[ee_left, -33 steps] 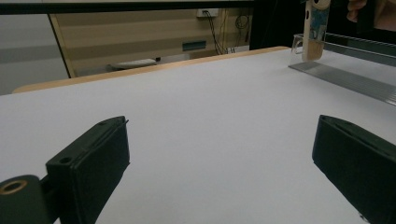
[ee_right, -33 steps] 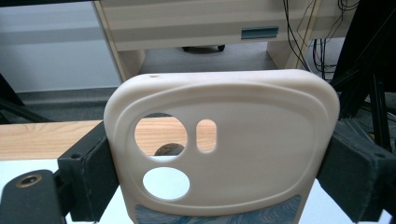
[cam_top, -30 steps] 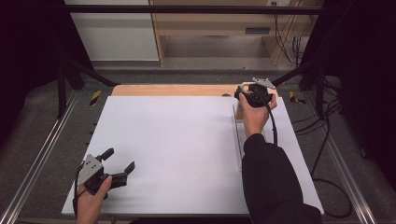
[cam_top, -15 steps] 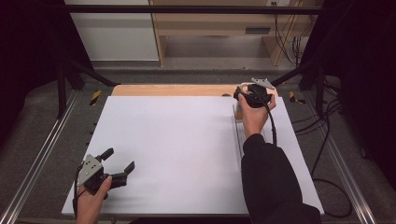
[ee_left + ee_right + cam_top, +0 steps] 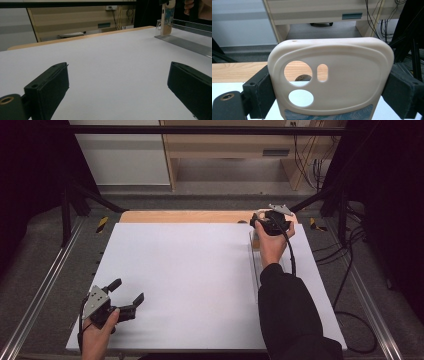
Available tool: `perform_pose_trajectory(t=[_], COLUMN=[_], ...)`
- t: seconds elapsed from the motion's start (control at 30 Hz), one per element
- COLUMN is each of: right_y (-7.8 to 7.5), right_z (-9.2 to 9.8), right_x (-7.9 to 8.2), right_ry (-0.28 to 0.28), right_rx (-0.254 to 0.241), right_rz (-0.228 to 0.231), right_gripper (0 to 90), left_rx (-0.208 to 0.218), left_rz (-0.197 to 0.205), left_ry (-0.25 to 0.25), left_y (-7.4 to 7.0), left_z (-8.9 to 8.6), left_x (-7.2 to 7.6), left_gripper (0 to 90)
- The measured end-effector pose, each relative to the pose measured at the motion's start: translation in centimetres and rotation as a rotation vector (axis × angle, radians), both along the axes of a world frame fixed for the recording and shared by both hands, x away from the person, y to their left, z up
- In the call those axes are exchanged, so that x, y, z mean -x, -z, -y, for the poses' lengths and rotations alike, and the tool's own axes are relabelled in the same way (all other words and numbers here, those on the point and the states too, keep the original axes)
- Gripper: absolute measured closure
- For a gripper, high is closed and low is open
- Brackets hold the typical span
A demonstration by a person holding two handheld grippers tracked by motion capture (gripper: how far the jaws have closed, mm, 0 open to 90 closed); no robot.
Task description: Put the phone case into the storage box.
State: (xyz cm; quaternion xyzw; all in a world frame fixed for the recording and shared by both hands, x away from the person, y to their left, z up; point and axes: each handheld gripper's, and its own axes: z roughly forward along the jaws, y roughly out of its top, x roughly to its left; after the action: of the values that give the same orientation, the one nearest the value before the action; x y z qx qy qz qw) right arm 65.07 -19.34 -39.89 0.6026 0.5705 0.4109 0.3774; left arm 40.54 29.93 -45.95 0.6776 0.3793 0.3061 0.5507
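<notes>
While the left hand-held gripper (image 5: 131, 296) gapes, the right hand-held gripper (image 5: 329, 93) clamps a phone case (image 5: 332, 75) — upright.

A white table (image 5: 190, 280) stood on grey floor (image 5: 60, 240). Beyond its far wooden edge (image 5: 180, 216) stood a light wooden cabinet (image 5: 225, 145). Black cables (image 5: 350, 285) lay right of the table.

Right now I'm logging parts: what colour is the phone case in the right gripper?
Cream, with a blue patterned strip at its bottom: the phone case shows best in the right gripper view.
</notes>
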Motion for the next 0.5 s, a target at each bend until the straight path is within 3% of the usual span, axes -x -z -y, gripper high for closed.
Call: perform_pose_trajectory(t=[0.5], right_y=[0.27], right_z=[-0.22], right_x=[-0.18], right_ry=[-0.007], right_rx=[0.009], right_rz=[-0.006], right_gripper=[10.7], left_rx=[0.006], left_rz=[-0.001], left_ry=[0.004], left_y=[-0.03], left_z=[-0.01], left_x=[0.03], left_gripper=[3.3])
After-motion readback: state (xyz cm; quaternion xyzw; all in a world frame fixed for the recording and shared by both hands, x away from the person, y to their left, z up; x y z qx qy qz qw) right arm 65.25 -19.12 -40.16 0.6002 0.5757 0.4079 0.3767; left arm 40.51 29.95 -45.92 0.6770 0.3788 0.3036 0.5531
